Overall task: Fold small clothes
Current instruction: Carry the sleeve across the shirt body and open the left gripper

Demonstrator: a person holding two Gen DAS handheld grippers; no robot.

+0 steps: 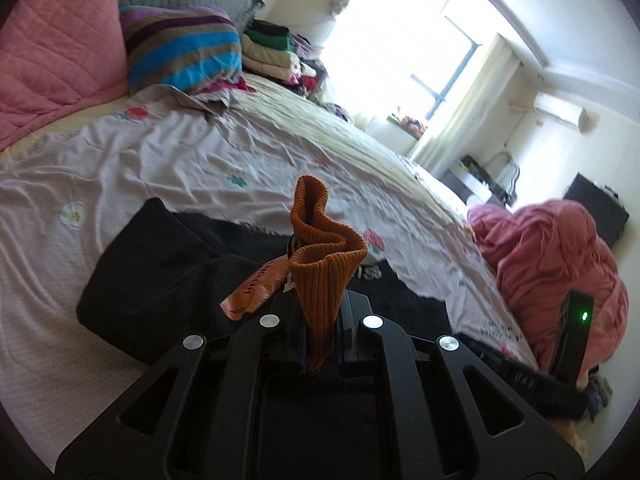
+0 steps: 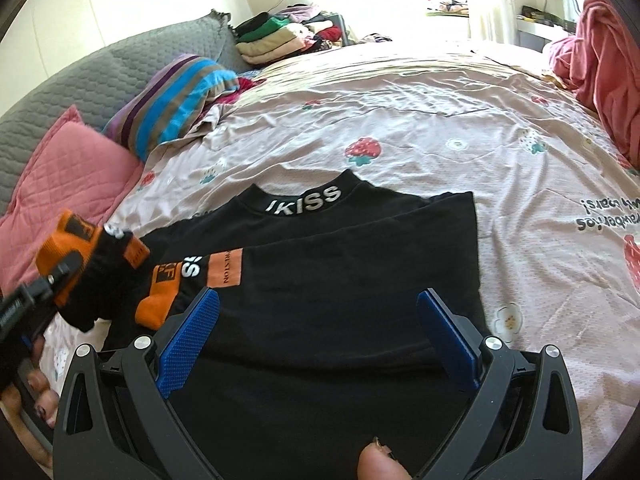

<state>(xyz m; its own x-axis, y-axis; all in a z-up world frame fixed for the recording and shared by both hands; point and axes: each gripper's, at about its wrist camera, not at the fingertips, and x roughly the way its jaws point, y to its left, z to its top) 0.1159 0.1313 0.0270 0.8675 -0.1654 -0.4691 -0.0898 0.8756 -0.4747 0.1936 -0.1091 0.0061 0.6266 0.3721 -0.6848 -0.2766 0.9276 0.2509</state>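
Item: black top (image 2: 340, 280), collar lettered, lying flat on the bed (image 2: 440, 120), one sleeve already laid across its chest with an orange cuff (image 2: 156, 304) at its end.

Left gripper (image 1: 318, 320): pressed together, pinching the other orange cuff (image 1: 320, 272), which stands up between its fingers; in the right wrist view we see that sleeve lifted clear at the garment's left edge.

Right gripper (image 2: 318, 344): spread wide, blue pads (image 2: 188, 344) hanging over the lower body of the top, holding nothing.

Step in hand, as we judge it: folding the held sleeve inward. We advise carrying the cuff low across the chest, keeping the cloth taut, laying it beside the first sleeve, and using the free gripper to pin the hem so the body does not drag.
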